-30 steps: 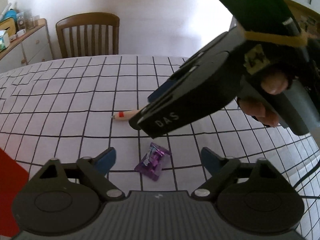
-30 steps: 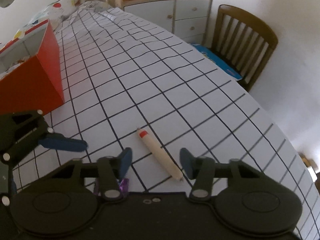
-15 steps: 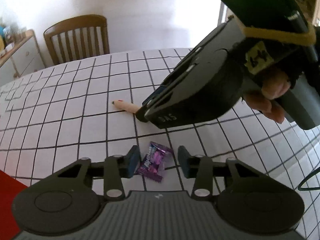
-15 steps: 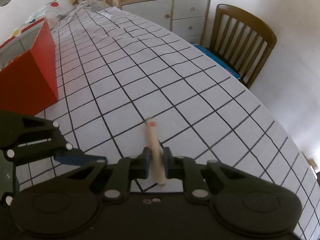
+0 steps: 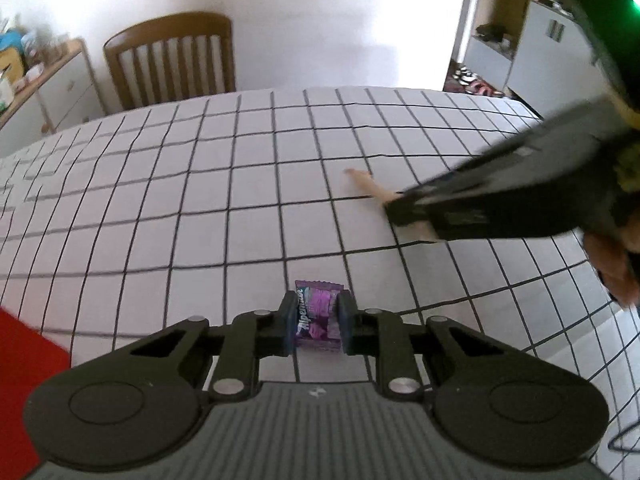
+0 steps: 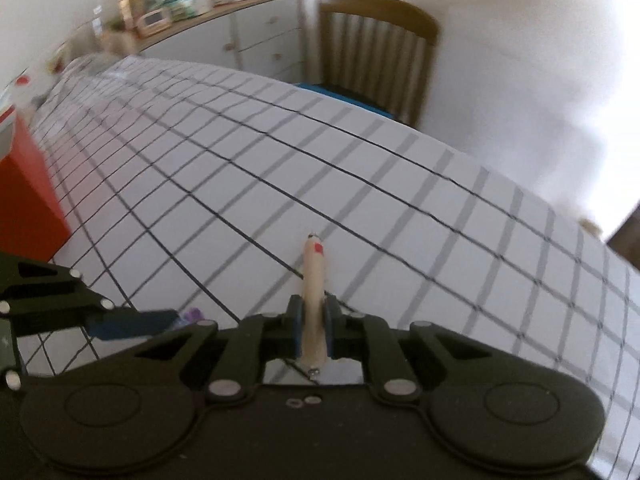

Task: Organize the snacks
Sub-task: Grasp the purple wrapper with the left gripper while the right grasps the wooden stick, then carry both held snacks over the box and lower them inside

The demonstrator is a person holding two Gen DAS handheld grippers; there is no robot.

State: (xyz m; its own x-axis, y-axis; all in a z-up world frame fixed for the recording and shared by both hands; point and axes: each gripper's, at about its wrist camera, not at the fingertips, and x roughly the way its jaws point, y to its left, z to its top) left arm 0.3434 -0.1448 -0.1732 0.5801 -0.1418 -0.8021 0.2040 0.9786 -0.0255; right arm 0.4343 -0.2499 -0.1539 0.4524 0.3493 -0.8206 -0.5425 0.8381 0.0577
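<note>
My left gripper (image 5: 317, 322) is shut on a small purple candy packet (image 5: 318, 316), held just over the white grid-pattern tablecloth (image 5: 200, 208). My right gripper (image 6: 313, 330) is shut on a slim beige sausage stick (image 6: 313, 284) with a red mark near its far end, lifted above the cloth. In the left wrist view the right gripper (image 5: 408, 216) sits to the right, with the stick (image 5: 368, 184) poking out to its left. In the right wrist view a left gripper finger (image 6: 132, 324) shows at lower left.
A red box (image 6: 24, 200) stands on the table to the left, its corner also in the left wrist view (image 5: 24, 352). A wooden chair (image 5: 172, 60) stands at the far table edge, with a white sideboard (image 6: 240, 36) carrying clutter beside it.
Both grippers closed, the left on the purple candy packet and the right on the sausage stick. Both then lifted their items off the cloth; the right one swung rightwards.
</note>
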